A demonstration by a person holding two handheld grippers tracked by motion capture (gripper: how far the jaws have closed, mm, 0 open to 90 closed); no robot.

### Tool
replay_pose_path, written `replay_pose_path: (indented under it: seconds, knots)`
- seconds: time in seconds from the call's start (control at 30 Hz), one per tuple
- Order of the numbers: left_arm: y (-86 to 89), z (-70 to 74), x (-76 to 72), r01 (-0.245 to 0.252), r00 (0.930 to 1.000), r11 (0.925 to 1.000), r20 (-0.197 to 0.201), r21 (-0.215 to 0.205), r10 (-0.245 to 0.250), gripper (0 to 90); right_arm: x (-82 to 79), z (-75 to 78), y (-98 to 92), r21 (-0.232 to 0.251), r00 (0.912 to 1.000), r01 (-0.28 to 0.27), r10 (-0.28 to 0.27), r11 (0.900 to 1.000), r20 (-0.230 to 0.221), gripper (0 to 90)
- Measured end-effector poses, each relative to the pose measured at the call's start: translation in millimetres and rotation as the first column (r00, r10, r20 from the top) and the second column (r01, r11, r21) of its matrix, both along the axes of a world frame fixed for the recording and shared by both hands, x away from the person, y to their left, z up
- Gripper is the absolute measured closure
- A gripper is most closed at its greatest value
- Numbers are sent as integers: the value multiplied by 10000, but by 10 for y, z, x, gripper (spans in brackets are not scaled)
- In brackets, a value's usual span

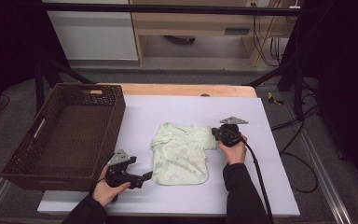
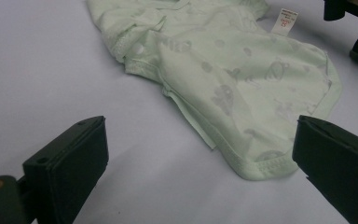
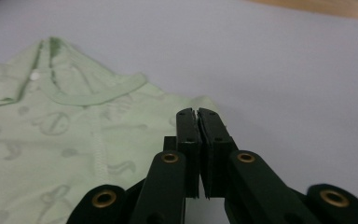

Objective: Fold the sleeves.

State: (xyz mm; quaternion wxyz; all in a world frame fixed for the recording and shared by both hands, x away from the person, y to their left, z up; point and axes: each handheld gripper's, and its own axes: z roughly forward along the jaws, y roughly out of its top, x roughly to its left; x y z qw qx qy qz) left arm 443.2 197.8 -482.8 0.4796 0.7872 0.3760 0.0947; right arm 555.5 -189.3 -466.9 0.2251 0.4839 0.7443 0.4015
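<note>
Shirt (image 2: 242, 84) shows a white tag (image 2: 284, 22), print unreadable; right tongs (image 3: 198, 114) pinch its sleeve, left tongs (image 2: 200, 158) gape.

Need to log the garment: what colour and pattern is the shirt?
Pale green shirt with a faint grey print of small shapes; left gripper view shows it best.

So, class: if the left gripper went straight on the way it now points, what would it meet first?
Probably the bottom hem corner of the pale green printed baby shirt, which lies just ahead between the open jaws of the left gripper on the white table cover; depth is hard to judge.
</note>
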Motion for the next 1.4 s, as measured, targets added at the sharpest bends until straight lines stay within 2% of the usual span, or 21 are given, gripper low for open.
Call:
replay_pose_path:
  seconds: [0.2, 0.43, 0.73, 1.03, 1.13, 1.2, 1.27, 1.33, 1.4]
  knots:
    - [-1, -1, -1, 2, 10000, 10000, 3, -8, -2, 29, -94, 171, 127, -222, 9974, -503, 514, 9985, 506, 885]
    - [0, 2, -5, 31, 10000, 10000, 28, -23, -31, 29, -129, 274, 355, -393, 9918, -1077, 1101, 9934, 644, 888]
    - [-2, 0, -6, 56, 10000, 10000, 29, -20, -56, 29, -96, 174, 647, -695, 9862, -1615, 1635, 9844, 246, 887]
    - [-4, -2, -6, 75, 10000, 10000, 24, 14, -75, 29, -63, -6, 800, -837, 9817, -1904, 1890, 9781, -245, 885]
    - [-5, -3, -7, 74, 10000, 10000, 27, 9, -74, 29, -51, -33, 805, -595, 9812, -1921, 1905, 9796, -308, 861]
    - [-3, -1, -8, 88, 10000, 10000, 21, -11, -88, 29, -54, -24, 796, -445, 9787, -2049, 2041, 9778, -226, 795]
    - [-3, 0, -9, 87, 10000, 10000, 28, -20, -87, 29, -70, 27, 754, 13, 9751, -2214, 2214, 9752, -97, 712]
    - [-5, 0, -10, 92, 10000, 10000, 31, -27, -92, 29, -83, 91, 692, 87, 9770, -2133, 2133, 9769, -34, 712]
    - [-7, 1, -11, 117, 9999, 9999, 40, -30, -117, 29, -101, 136, 608, 185, 9805, -1965, 1966, 9803, -14, 806]
